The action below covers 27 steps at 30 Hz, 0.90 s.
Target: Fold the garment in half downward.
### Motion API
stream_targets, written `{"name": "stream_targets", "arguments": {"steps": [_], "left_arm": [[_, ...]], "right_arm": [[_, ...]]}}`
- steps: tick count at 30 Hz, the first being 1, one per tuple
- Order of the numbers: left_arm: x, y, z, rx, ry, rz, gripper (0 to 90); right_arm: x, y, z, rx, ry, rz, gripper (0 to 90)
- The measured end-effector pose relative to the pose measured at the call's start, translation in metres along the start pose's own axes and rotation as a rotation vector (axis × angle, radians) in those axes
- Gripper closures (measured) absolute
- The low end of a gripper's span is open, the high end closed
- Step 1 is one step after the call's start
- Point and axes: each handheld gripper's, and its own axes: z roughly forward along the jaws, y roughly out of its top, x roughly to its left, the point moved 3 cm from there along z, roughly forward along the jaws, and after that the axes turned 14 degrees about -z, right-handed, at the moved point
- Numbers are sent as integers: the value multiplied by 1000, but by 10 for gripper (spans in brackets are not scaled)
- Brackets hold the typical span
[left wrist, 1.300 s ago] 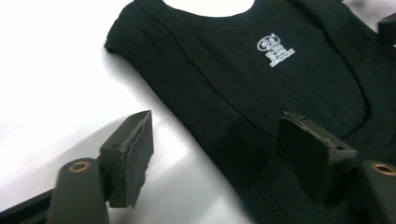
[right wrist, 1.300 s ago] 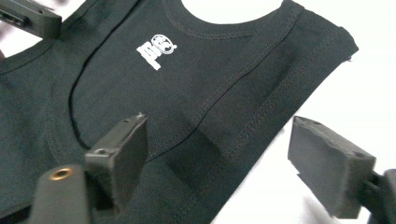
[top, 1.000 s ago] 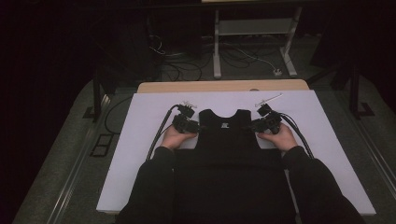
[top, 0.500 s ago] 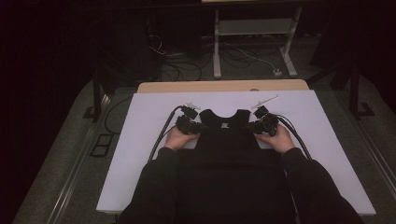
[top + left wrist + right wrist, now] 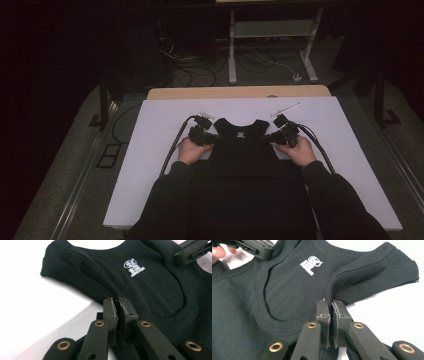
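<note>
1. We see a black shirt (image 5: 240, 150) lying flat on the white surface (image 5: 150, 165).
2. Our left gripper (image 5: 117, 305) pinches the shirt's armhole seam.
3. Our right gripper (image 5: 331, 305) clamps the opposite armhole.

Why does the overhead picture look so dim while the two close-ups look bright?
High view: dark surroundings, only the white table lit. Left gripper view: table blown out white, black shirt sharp. Right gripper view: similar glare, the shirt's logo crisp.
</note>
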Motion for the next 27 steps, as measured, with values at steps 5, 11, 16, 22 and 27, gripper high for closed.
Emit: {"name": "stream_targets", "arguments": {"steps": [5,11,16,22,27], "left_arm": [[-3,-1,-10,-71,-35,-35,841],[-6,-2,-27,-105,-59,-37,841],[-15,-1,-39,-129,-87,-25,842],[-24,-4,-52,-165,-113,-29,842],[-29,-9,-62,-188,-127,-29,841]], "right_arm": [[-1,-3,-7,-33,11,26,837],[3,-2,-17,-70,15,32,837],[11,0,-31,-119,22,32,838],[21,1,-49,-178,34,39,838],[31,0,-60,-217,46,36,838]]}}
